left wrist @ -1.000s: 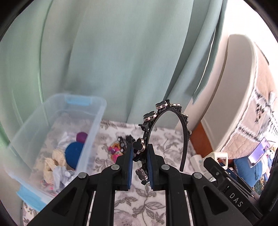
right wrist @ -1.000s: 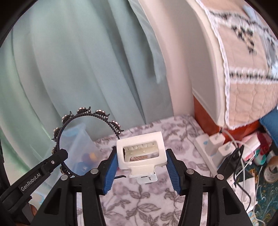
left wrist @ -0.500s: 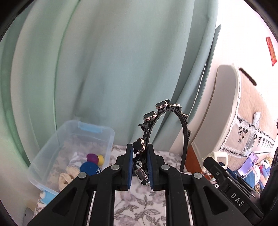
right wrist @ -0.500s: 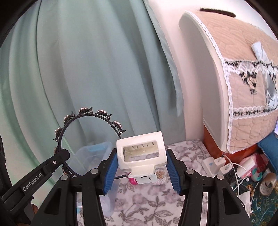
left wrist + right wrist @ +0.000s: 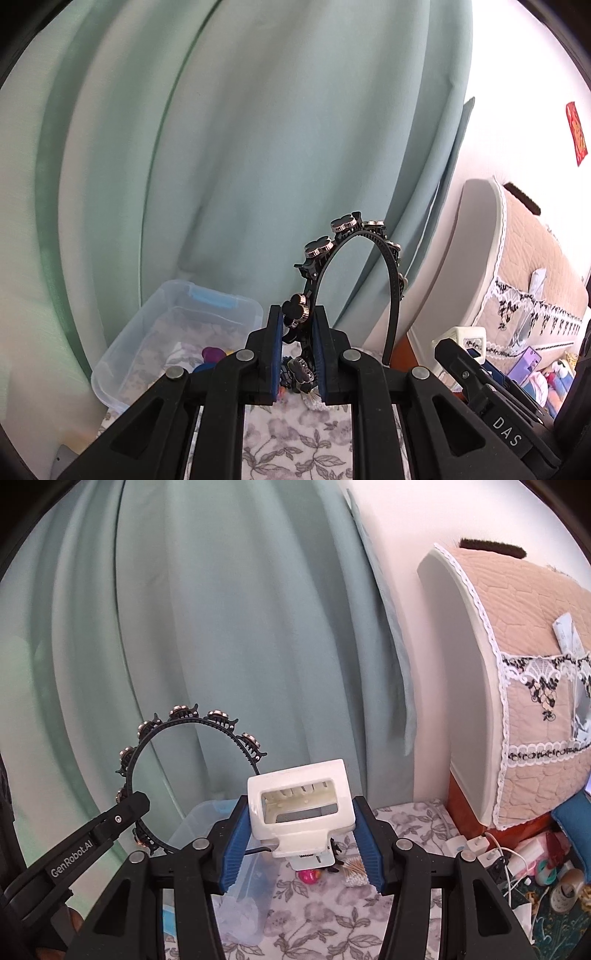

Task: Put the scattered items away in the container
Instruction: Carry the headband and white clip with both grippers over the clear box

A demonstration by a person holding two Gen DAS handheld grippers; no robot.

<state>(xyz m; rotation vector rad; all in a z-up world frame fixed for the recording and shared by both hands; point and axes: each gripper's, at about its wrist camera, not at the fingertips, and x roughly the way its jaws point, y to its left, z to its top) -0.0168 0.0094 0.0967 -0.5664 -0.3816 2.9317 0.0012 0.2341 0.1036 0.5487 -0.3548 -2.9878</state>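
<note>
My left gripper point(image 5: 297, 354) is shut on a black headband point(image 5: 392, 266) with clover studs and holds it upright in the air; the headband also shows in the right wrist view point(image 5: 192, 722). My right gripper point(image 5: 301, 843) is shut on a white plastic clip-like item point(image 5: 301, 805), also raised. A clear plastic container point(image 5: 173, 332) with blue latches stands on the floral cloth to the left, holding several small items; it shows behind my right gripper too point(image 5: 199, 823). A pink item point(image 5: 308, 876) and a bundle of cotton swabs point(image 5: 356, 867) lie on the cloth.
A green curtain point(image 5: 258, 147) hangs behind the table. A white appliance with a quilted beige cover point(image 5: 517, 701) stands at the right. Power strips and chargers point(image 5: 476, 849), tape rolls and clutter lie at the right edge. Floral tablecloth point(image 5: 295, 443) spreads below.
Both grippers have lifted and tilted upward with their items held; the container and table now sit lower and smaller in both views, and more curtain and wall show.
</note>
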